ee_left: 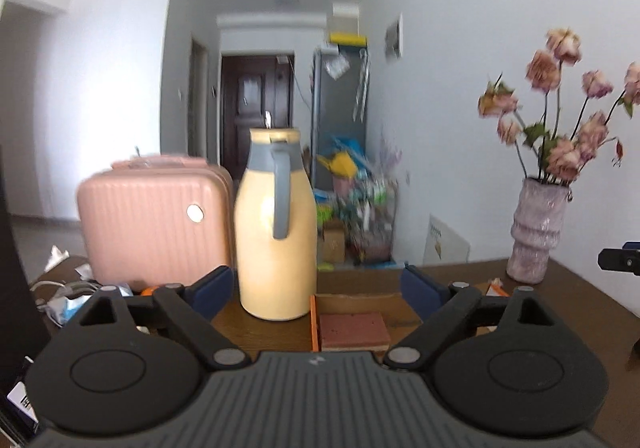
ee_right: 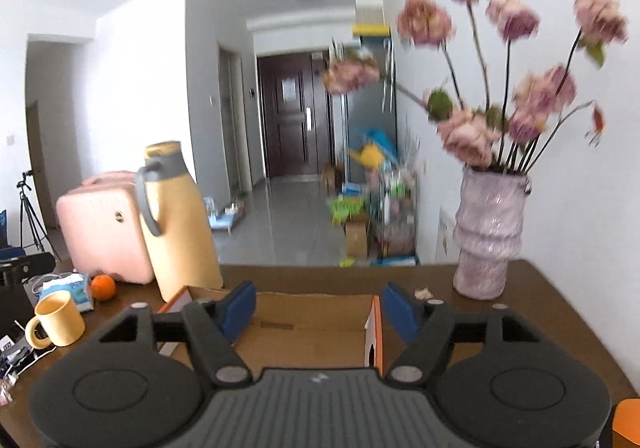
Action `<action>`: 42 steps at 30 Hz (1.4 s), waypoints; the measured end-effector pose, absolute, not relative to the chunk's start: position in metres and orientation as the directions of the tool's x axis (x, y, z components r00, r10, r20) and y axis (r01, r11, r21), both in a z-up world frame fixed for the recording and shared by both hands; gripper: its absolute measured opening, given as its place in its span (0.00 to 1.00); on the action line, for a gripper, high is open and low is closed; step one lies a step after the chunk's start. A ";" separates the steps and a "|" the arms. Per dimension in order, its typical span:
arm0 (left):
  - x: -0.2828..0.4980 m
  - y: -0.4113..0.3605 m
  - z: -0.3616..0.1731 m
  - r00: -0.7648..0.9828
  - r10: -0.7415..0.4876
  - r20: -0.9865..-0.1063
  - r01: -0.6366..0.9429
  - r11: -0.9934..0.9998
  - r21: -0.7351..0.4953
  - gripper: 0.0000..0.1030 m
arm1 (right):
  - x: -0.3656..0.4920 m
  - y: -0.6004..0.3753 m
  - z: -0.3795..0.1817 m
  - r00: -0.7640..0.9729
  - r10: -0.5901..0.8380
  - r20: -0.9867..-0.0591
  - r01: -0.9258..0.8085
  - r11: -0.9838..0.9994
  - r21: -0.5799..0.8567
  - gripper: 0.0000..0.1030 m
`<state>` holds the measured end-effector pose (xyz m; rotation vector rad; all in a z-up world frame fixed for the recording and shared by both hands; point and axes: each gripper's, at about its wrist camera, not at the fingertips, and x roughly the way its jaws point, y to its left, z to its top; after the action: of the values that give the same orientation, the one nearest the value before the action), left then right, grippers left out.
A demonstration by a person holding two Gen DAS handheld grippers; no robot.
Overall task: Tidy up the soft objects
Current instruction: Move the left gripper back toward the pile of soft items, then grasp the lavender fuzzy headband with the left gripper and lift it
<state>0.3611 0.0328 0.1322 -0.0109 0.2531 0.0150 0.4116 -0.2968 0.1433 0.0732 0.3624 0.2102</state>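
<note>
Both tongs stand wide apart and hold nothing. The left tongs [ee_left: 318, 288] hover low in the frame over the brown counter [ee_left: 580, 300], and between their blue pads sits a reddish-brown sponge-like block [ee_left: 354, 330] inside an open cardboard box [ee_left: 352, 298], lower centre. This block is probably the soft thing to sort.

The right tongs [ee_right: 318, 308] hang over the same cardboard box [ee_right: 312, 324], lower centre of their frame.

Risk, as I judge it: the tall yellow jug [ee_left: 276, 224] stands just left of the box, touching or nearly so. A sideways sweep of the left tongs could knock it over. The vase of flowers [ee_right: 490, 232] at right looks top-heavy.

Only the left view shows the block. Only the right view shows the yellow mug [ee_right: 58, 320], the orange [ee_right: 103, 287] and the tissue pack [ee_right: 70, 288] at lower left, and bare box floor.
</note>
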 end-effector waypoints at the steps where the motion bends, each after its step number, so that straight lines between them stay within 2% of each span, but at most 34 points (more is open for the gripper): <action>1: 0.351 0.031 0.129 0.974 0.022 -0.226 -0.023 1.000 -0.004 0.91 | 0.399 -0.296 0.142 0.923 0.213 -0.319 -0.192 0.977 0.096 0.70; 3: 0.332 0.027 0.122 0.982 0.034 -0.188 -0.034 0.999 0.002 0.91 | 0.380 -0.290 0.138 0.940 0.202 -0.276 -0.191 0.979 0.065 0.71; 7: 0.283 0.021 0.103 0.991 0.042 -0.130 -0.043 0.999 -0.004 0.95 | 0.338 -0.281 0.121 0.962 0.187 -0.199 -0.183 0.982 0.037 0.81; 11: 0.219 0.015 0.076 0.997 0.034 -0.075 -0.034 0.999 -0.002 0.98 | 0.281 -0.281 0.095 0.972 0.195 -0.134 -0.192 0.981 0.030 0.82; 16: 0.148 0.004 0.044 0.999 0.023 -0.049 -0.022 0.999 0.023 1.00 | 0.210 -0.278 0.054 0.973 0.195 -0.121 -0.190 0.981 0.048 0.84; 21: 0.091 0.003 0.014 0.994 0.021 -0.107 -0.020 1.000 0.016 1.00 | 0.145 -0.275 0.022 0.968 0.212 -0.135 -0.207 0.977 0.049 0.93; 23: 0.073 0.008 0.000 0.987 0.007 -0.161 -0.008 1.000 -0.007 1.00 | 0.115 -0.279 0.008 0.962 0.226 -0.154 -0.211 0.972 0.106 0.94; 25: 0.060 0.010 -0.009 0.979 0.001 -0.205 -0.001 1.000 0.000 1.00 | 0.095 -0.283 -0.004 0.955 0.246 -0.168 -0.220 0.963 0.158 1.00; 31: 0.061 0.015 -0.011 0.974 0.014 -0.227 -0.017 1.000 -0.010 1.00 | 0.048 -0.276 -0.023 0.967 0.214 -0.136 -0.203 0.975 0.090 1.00; 34: 0.063 0.015 -0.013 0.975 0.003 -0.223 -0.009 1.000 -0.024 1.00 | 0.049 -0.281 -0.018 0.956 0.272 -0.111 -0.254 0.955 0.150 1.00; 42: 0.097 -0.001 -0.020 0.958 -0.058 -0.281 0.056 0.998 -0.013 1.00 | 0.078 -0.277 -0.024 0.948 0.257 -0.186 -0.231 0.961 0.152 1.00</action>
<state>0.0969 -0.0013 -0.0197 -0.0050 0.2851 -0.0579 0.0777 -0.2766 -0.0242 0.1290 0.2063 0.2490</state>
